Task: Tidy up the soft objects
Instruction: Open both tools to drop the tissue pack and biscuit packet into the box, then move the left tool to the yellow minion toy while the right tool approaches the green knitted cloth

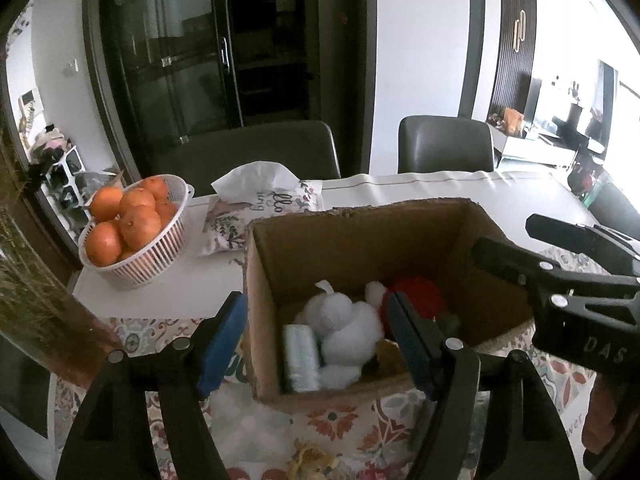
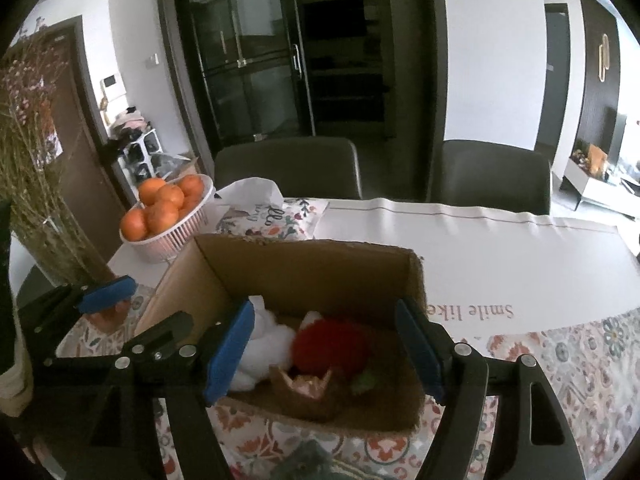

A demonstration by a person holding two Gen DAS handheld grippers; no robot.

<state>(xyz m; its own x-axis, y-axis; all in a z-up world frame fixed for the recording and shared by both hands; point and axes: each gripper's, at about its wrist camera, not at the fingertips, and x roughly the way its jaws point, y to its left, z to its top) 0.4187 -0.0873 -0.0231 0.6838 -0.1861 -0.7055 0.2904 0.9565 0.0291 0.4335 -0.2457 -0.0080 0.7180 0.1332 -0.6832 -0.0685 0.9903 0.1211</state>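
An open cardboard box (image 1: 360, 236) (image 2: 304, 268) stands on the patterned tablecloth. Inside lie a white plush toy (image 1: 344, 328) (image 2: 264, 340), a red fuzzy toy (image 1: 420, 296) (image 2: 330, 346), a pale blue roll (image 1: 300, 356) and a small brown crown-shaped piece (image 2: 306, 382). My left gripper (image 1: 316, 344) is open and empty, its fingers straddling the box's left wall. My right gripper (image 2: 324, 354) is open and empty above the box's near side; it also shows in the left wrist view (image 1: 560, 264). The left gripper shows at the left of the right wrist view (image 2: 104, 294).
A white basket of oranges (image 1: 132, 224) (image 2: 168, 216) stands at the back left beside a floral tissue pouch (image 1: 260, 204) (image 2: 272, 212). Dried flowers in a vase (image 2: 44, 200) stand at the left. Two dark chairs (image 1: 446, 146) sit behind the table.
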